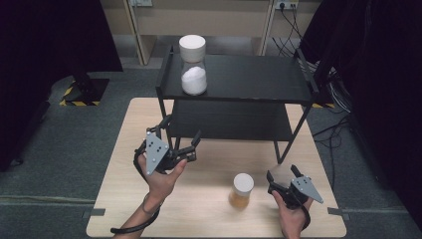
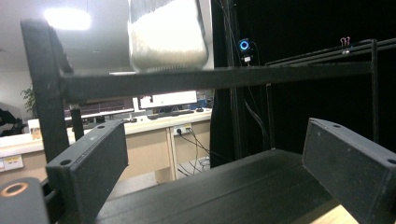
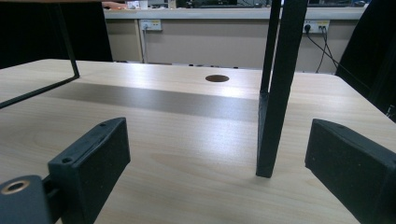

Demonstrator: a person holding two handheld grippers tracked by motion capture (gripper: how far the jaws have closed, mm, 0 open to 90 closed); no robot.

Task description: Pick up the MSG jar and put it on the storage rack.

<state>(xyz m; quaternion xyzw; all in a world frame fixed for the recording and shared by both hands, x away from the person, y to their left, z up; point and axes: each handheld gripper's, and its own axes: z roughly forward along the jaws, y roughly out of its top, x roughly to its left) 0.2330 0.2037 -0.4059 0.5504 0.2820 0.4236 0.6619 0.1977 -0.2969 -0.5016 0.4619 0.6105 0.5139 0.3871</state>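
Note:
A jar of white powder with a white cap (image 1: 193,64) stands on the left of the top tier of a black two-tier shelf (image 1: 249,79). On the table in front stands a smaller white-lidded jar with amber contents (image 1: 242,190). My left gripper (image 1: 182,130) is open at the shelf's front left, its jaws pointing at the lower tier. In the left gripper view the left gripper (image 2: 215,140) holds nothing, and the powder jar (image 2: 166,32) sits above on the top tier. My right gripper (image 1: 282,172) is open on the table, just right of the amber jar. The right gripper (image 3: 219,140) faces a shelf leg (image 3: 275,93).
The shelf stands on a light wooden table (image 1: 124,164) with a round hole (image 3: 217,78) in its top. Dark curtains hang at both sides. Cables (image 1: 338,94) lie on the floor at the right. Grey carpet surrounds the table.

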